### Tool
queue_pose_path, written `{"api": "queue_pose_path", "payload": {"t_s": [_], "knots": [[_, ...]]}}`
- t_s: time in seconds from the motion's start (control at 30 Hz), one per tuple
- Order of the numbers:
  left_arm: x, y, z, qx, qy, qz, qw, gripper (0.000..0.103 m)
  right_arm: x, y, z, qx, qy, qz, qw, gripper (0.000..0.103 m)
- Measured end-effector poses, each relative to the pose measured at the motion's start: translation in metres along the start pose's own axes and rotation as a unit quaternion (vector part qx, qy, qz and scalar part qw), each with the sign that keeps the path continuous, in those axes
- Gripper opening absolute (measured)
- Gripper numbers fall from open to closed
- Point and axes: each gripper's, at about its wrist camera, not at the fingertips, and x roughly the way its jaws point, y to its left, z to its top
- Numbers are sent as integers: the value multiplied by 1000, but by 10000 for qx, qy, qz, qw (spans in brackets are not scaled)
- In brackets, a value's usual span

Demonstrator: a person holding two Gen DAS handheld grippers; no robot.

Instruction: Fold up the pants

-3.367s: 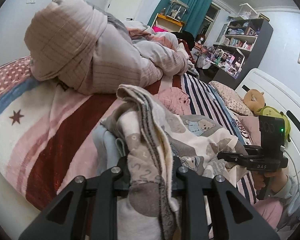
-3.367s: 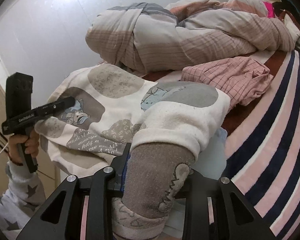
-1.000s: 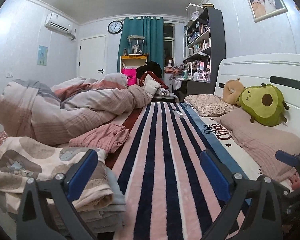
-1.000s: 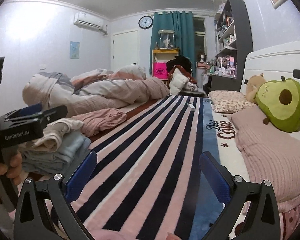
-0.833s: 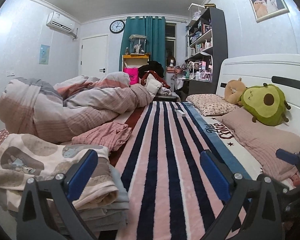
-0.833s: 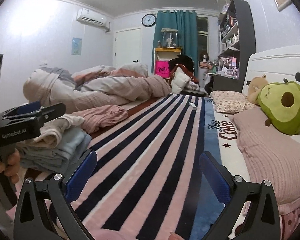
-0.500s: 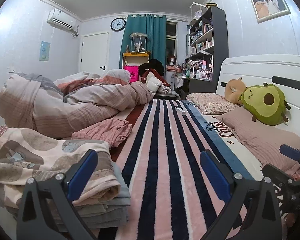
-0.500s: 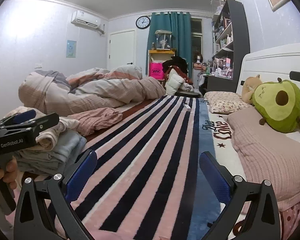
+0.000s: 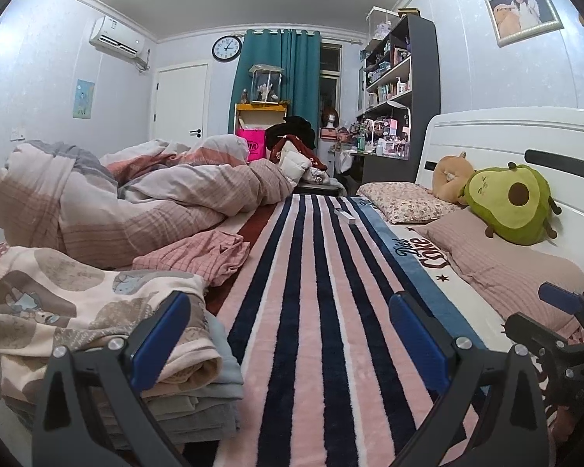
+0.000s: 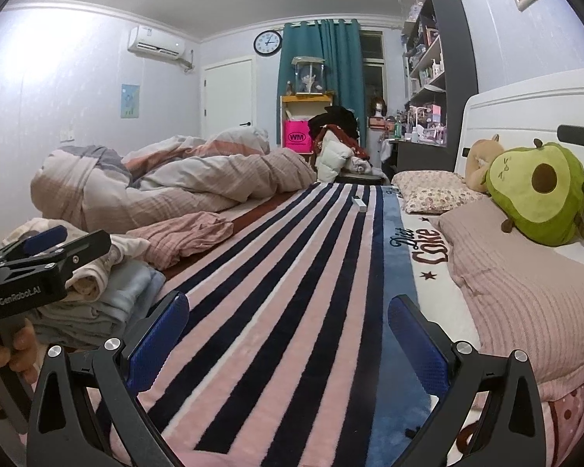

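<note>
pants (image 9: 78, 311) released onto pile | both claws now spread, withdrawn

Both low over the striped blanket (image 9: 311, 272), facing the curtain (image 9: 276, 74); left view nearer the folded pile (image 9: 97, 311); sharing duvet (image 10: 183, 183), avocado plush (image 10: 537, 190).

Count by kind, from both wrist views.

Grippers: two, the left gripper (image 9: 288, 334) and the right gripper (image 10: 288, 336), each with two blue-padded fingers set wide apart.

Folded pants with cartoon print (image 9: 78, 311): one, topping one stack of folded clothes (image 9: 198, 401).

Loose pink checked garment (image 9: 198, 253): one.

Bunched duvet (image 9: 136, 202): one.

Pillows: two, one floral pillow (image 9: 405, 202) and one pink ribbed pillow (image 9: 506, 268).

Plush toys: two, one avocado plush (image 9: 510, 202) and one tan plush (image 9: 449, 171).

Wall clock (image 9: 227, 49): one.

Air conditioner (image 9: 116, 41): one.

Framed picture (image 9: 523, 7): one.
</note>
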Motion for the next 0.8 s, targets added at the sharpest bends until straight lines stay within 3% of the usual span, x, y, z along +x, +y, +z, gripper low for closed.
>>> {"api": "queue_pose_path", "payload": {"t_s": [0.8], "knots": [[-7, 1, -4, -34, 21, -45, 10000, 101, -3, -7, 0, 32, -8, -8, 10000, 102]]}}
